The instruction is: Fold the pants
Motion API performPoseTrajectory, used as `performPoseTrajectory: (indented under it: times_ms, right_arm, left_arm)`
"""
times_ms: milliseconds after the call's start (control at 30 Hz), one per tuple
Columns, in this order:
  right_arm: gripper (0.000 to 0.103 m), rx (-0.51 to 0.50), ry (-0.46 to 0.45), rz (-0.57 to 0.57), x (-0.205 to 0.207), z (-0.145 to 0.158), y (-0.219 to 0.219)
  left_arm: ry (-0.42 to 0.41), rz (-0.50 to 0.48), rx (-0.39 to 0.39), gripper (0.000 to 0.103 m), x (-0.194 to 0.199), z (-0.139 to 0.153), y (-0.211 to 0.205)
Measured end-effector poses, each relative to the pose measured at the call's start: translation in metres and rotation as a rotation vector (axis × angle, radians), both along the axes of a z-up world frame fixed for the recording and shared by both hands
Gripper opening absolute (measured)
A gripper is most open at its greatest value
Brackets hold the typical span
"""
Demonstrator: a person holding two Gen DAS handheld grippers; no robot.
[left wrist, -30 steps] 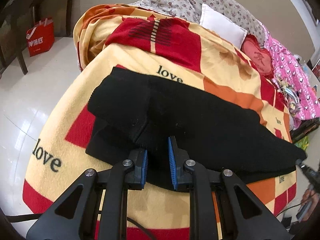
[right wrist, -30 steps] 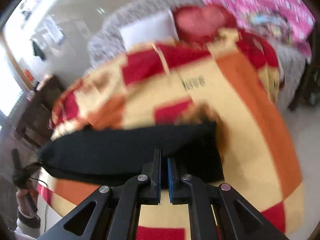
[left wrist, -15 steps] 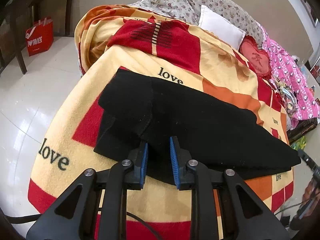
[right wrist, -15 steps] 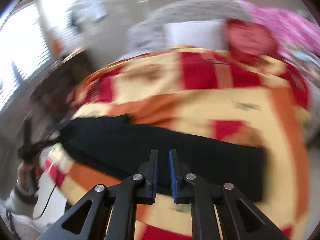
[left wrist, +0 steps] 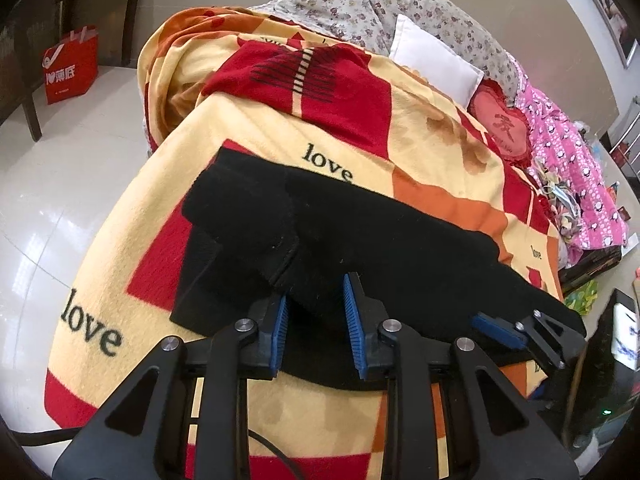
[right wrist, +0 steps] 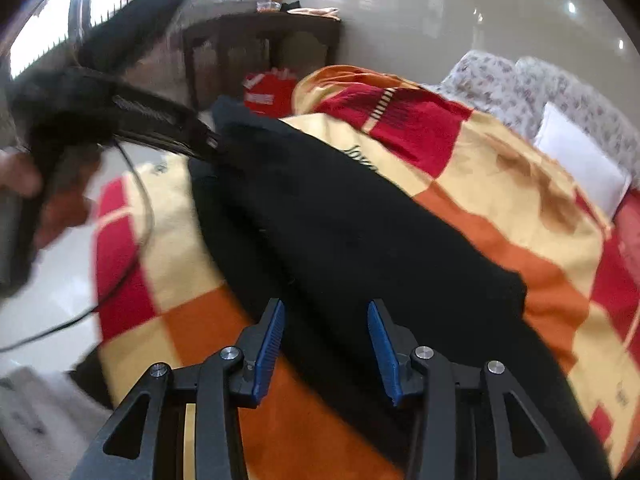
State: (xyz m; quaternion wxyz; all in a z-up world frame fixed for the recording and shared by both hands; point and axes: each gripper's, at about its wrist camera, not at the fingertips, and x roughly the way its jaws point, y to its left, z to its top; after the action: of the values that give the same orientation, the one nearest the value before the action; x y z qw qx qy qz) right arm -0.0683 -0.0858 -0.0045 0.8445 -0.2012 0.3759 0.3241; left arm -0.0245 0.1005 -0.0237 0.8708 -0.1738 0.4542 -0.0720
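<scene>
The black pants (left wrist: pixel 360 248) lie along the bed's near edge on the blanket (left wrist: pixel 440 152), partly folded. Left tongs (left wrist: pixel 314 320) and right tongs (right wrist: pixel 325 344) are both released; further folds likely remain.

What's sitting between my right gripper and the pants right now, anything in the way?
Nothing visible. The right gripper is open, directly over the black pants, which lie on the blanket. The left gripper, also open, sits at the other end of the pants and is not in the right one's path.
</scene>
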Motion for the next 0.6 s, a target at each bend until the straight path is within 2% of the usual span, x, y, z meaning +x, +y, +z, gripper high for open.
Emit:
performPoseTrajectory:
  times_ms: [33,100,133,167,300,367,400,467,533,600]
  right_arm:
    - [0.039,0.011,0.006,-0.007,0.005,-0.002,0.001]
    - [0.023,0.064,0.042,-0.015,0.015,-0.002,-0.003]
    - [0.012,0.080,0.049,-0.019,0.019,0.001,-0.006]
    - [0.008,0.102,0.062,-0.021,0.024,0.004,-0.008]
    - [0.006,0.155,0.091,-0.001,0.016,0.026,-0.013]
    - [0.006,0.163,0.102,0.014,0.006,0.032,-0.013]
    - [0.006,0.156,0.109,0.024,0.000,0.030,-0.010]
    - [0.006,0.128,0.119,0.023,-0.004,0.016,-0.005]
    - [0.006,0.120,0.132,-0.012,0.000,-0.001,-0.004]
    - [0.014,0.150,0.167,-0.017,0.000,0.000,-0.010]
  left_arm:
    - [-0.003,0.000,0.002,0.025,0.001,0.000,0.000]
    - [-0.002,0.000,0.004,0.025,0.002,-0.001,-0.001]
    - [0.002,0.002,0.001,0.025,0.002,-0.002,0.000]
    - [0.004,0.005,0.001,0.025,0.002,-0.002,0.000]
    - [-0.005,0.001,0.007,0.025,-0.004,0.000,0.003]
    - [-0.012,0.000,0.023,0.032,-0.011,-0.001,0.006]
    - [-0.010,0.006,0.035,0.036,-0.013,-0.004,0.007]
    - [0.016,0.017,0.051,0.037,-0.014,-0.013,0.011]
    - [0.054,0.037,0.035,0.037,-0.013,-0.022,0.020]
    - [0.047,0.048,0.029,0.037,-0.018,-0.017,0.026]
